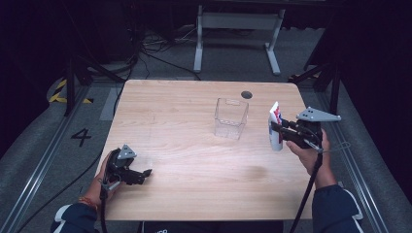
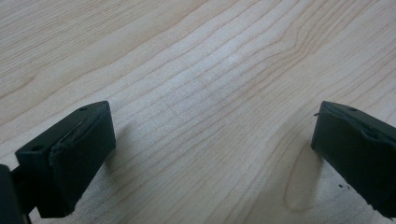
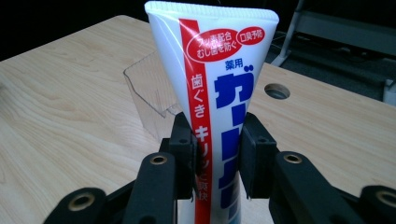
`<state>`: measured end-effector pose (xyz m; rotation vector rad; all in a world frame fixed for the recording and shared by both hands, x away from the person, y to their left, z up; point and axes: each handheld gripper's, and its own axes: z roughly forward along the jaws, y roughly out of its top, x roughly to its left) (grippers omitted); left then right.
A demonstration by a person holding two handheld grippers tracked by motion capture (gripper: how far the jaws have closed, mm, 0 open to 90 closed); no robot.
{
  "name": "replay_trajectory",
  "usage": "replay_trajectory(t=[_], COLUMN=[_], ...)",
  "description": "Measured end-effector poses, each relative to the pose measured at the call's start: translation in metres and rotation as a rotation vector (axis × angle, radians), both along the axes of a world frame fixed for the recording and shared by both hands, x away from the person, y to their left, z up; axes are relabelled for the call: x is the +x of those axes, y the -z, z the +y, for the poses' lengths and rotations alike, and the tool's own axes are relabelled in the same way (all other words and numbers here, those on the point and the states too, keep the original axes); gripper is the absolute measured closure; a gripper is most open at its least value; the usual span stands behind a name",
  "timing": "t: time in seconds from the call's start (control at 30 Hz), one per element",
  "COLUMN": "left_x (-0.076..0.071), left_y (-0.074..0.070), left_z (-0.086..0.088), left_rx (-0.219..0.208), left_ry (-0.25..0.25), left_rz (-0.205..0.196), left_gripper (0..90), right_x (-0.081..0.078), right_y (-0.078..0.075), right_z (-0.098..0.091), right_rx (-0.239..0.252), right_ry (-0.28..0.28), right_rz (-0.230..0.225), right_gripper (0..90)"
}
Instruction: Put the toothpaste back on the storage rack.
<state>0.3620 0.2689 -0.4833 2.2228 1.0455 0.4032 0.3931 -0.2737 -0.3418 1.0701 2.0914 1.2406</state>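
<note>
From my end: right hand-held gripper (image 1: 275, 127) is clamped on the toothpaste tube (image 1: 275, 130), pads pressing both sides of the tube around mid-body; in the right gripper view the right hand-held gripper (image 3: 217, 156) has the toothpaste tube (image 3: 217, 93) standing upright between the jaws, flat crimped end on top, red stripe and blue lettering facing the camera; tube is off the surface (image 1: 194, 160), held above its right edge, just right of the clear plastic container (image 1: 231, 118); container stands upright and open-topped near the middle of the surface, slightly toward the far side, apart from the tube; I see the container (image 3: 154, 100) directly behind the tube in the right gripper view, with a round hole (image 3: 277, 91) in the surface further back; left hand-held gripper (image 1: 144, 174) sits low at the near left corner, jaws spread wide, nothing between them; left gripper view confirms it: left hand-held gripper (image 2: 212, 154) has only bare wood grain (image 2: 201, 70) between its pads.
</note>
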Motion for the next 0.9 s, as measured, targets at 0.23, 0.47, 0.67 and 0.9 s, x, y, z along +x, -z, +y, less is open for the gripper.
replay_trajectory(t=[0.23,0.47,0.67,0.9], left_x=[0.0,0.0,0.0,0.0], left_y=[0.0,0.0,0.0,0.0], left_z=[0.0,0.0,0.0,0.0], left_rx=[0.0,0.0,0.0,-0.009], left_ry=[0.0,0.0,0.0,-0.001], left_rz=[0.0,0.0,0.0,0.011], left_gripper=[0.1,0.1,0.1,0.0], right_x=[0.008,0.017,0.025,0.033], right_y=[-0.01,-0.018,-0.028,-0.041], right_z=[0.008,0.017,0.028,0.038], right_rx=[0.002,0.01,0.006,0.021], right_ry=[-0.012,-0.034,-0.05,-0.068], right_rz=[-0.022,-0.046,-0.066,-0.098], right_gripper=[70.4,70.5,70.5,70.5])
